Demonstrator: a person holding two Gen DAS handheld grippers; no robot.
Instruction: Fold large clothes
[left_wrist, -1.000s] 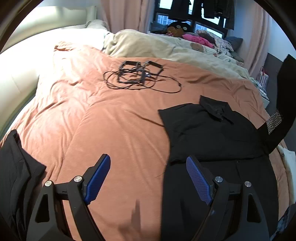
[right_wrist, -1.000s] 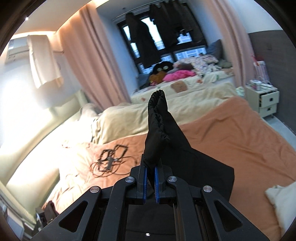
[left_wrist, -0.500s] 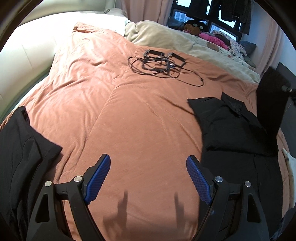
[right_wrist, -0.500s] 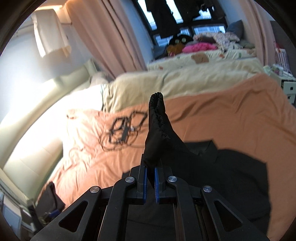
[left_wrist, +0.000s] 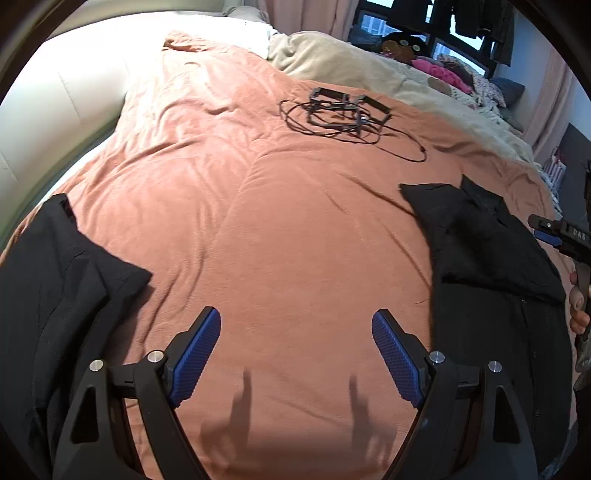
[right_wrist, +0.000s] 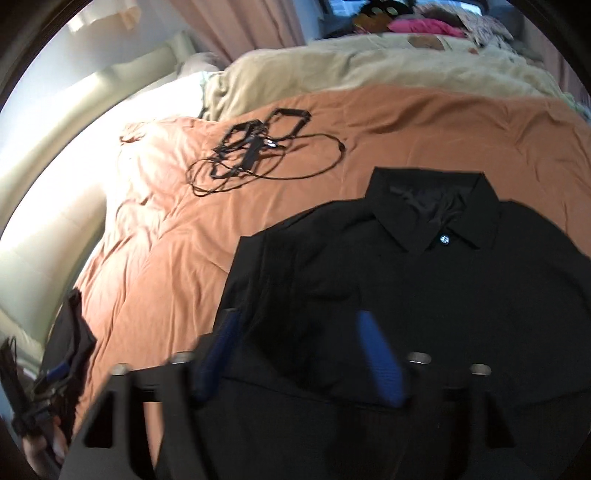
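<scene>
Left gripper (left_wrist: 295, 350): blue-padded fingers spread wide with nothing between them, hovering low over bare orange bedspread (left_wrist: 277, 229); just as wide as half a second ago.
Right gripper (right_wrist: 299, 354): fingers now spread wide and empty, blurred; half a second ago they were pinched on a raised fold of black cloth, which has been let go.
Black shirt (right_wrist: 406, 295): lies flat on the bedspread directly under the right gripper, collar at the far end, one sleeve folded in across the body.
Writing: a small pale logo (right_wrist: 444, 240) at the collar, too small to read; faint letters on the right gripper's body in the left view, not legible.
Second dark garment (left_wrist: 55, 295): heaped at the near left edge of the bed.
Cables and black frames (left_wrist: 343, 110): tangled farther up the bedspread.
Beige duvet (right_wrist: 369, 70): bunched beyond that.
</scene>
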